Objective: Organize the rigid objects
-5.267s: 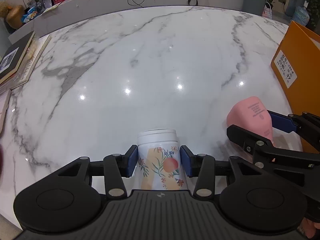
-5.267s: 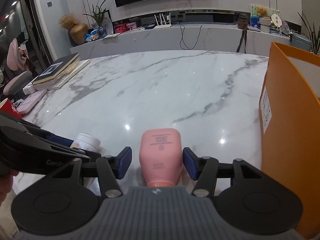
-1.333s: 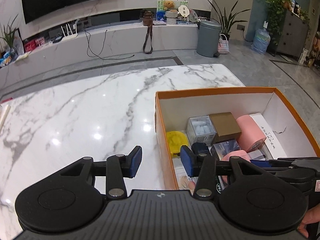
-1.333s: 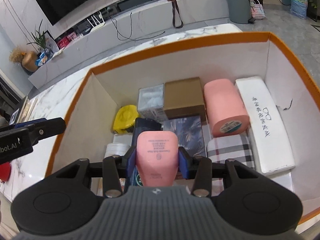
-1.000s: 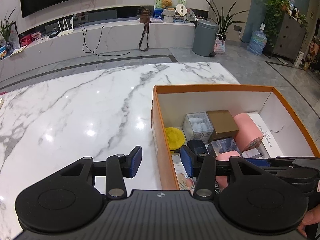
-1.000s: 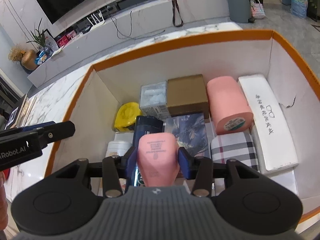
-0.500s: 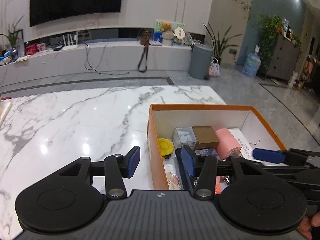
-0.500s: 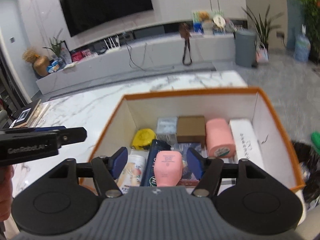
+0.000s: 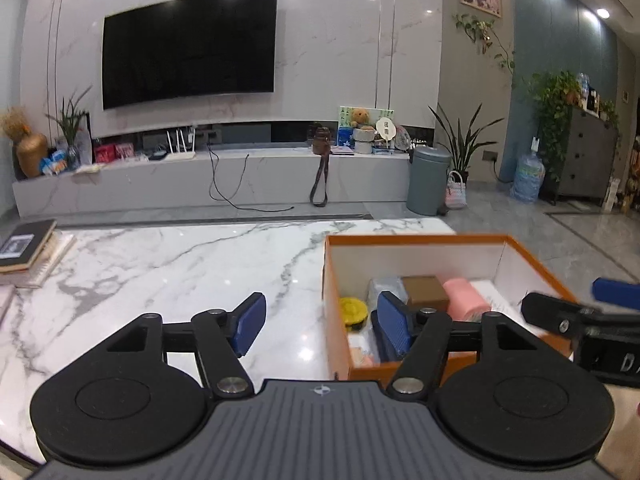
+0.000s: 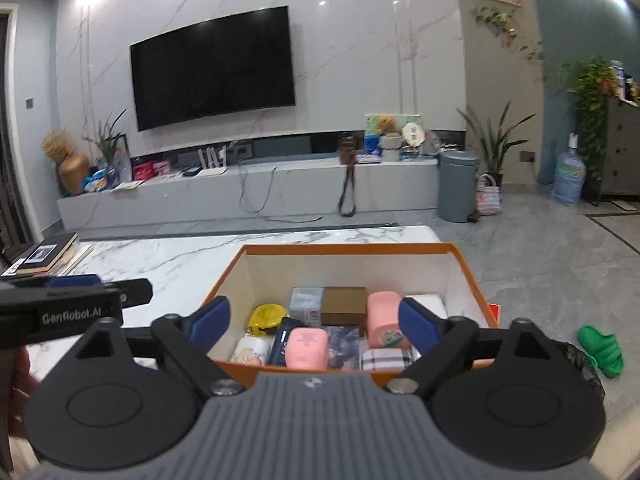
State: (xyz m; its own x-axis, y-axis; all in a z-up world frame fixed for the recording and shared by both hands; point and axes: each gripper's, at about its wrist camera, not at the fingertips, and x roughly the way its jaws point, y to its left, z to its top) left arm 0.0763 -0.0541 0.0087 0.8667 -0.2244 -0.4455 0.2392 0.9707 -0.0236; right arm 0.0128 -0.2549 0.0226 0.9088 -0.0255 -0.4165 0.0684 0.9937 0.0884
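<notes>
I see my right gripper (image 10: 314, 320) opening wide with nothing between its pads, the pink bottle (image 10: 306, 348) lying below in the orange box (image 10: 472, 276). My left gripper (image 9: 322, 322) is opening too, empty. Only the right view shows the flowered white jar (image 10: 250, 352)

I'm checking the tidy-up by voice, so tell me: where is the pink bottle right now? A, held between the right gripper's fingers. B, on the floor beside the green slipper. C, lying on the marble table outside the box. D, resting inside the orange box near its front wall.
D: the pink bottle sits inside the orange box among the other items, while the right gripper, its jaws opening, has nothing between its fingers.
</notes>
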